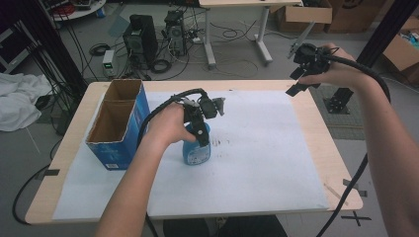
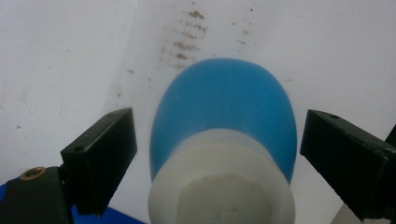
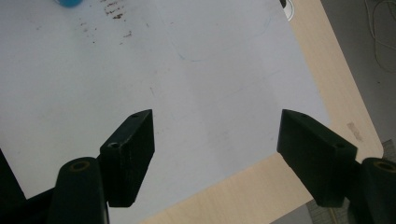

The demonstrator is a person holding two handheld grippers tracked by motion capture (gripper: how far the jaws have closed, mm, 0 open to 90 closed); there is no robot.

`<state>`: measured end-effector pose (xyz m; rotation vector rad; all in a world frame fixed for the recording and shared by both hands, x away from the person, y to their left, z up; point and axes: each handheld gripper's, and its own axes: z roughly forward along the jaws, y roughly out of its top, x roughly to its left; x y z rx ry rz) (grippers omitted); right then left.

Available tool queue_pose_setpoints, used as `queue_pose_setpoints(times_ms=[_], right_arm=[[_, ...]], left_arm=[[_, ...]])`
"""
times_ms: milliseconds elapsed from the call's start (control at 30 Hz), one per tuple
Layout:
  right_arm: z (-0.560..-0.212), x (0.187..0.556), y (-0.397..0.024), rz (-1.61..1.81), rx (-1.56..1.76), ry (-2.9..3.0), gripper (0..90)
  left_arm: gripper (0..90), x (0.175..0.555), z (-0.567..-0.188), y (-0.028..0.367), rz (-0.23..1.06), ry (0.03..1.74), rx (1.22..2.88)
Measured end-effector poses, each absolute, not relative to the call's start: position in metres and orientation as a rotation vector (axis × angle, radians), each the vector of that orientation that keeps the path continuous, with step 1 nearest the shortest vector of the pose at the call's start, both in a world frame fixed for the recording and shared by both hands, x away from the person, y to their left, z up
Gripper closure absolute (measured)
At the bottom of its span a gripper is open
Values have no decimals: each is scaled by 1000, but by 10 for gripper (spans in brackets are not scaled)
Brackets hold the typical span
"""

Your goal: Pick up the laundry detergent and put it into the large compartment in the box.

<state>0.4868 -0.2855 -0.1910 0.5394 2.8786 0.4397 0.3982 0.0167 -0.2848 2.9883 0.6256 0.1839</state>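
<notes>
A blue bottle (image 1: 197, 152) with a white neck stands upright on the white sheet (image 1: 257, 148) near the table's middle. My left gripper (image 1: 198, 134) hangs right over it, pointing down. In the left gripper view the bottle (image 2: 224, 107) rises between the two jaws, and my left gripper (image 2: 219, 123) is open with a gap on each side of the white neck (image 2: 222, 172). My right gripper (image 1: 296, 81) is held in the air above the table's far right corner. It (image 3: 217, 121) is open with nothing between its jaws, and the bottle (image 3: 69, 2) shows far off.
An open blue cardboard box (image 1: 118, 123) with two compartments stands just left of the bottle. Brown smudges (image 1: 222, 142) mark the sheet to the bottle's right. The wooden table edge (image 3: 261, 182) lies below my right gripper. Computers and cables sit on the floor beyond the table.
</notes>
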Motion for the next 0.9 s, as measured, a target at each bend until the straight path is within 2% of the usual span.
queue_pose_setpoints(times_ms=[900], right_arm=[[-195, 487, -288, 424, 550, 2886, 277]], left_arm=[[207, 400, -289, 15, 145, 633, 2999]])
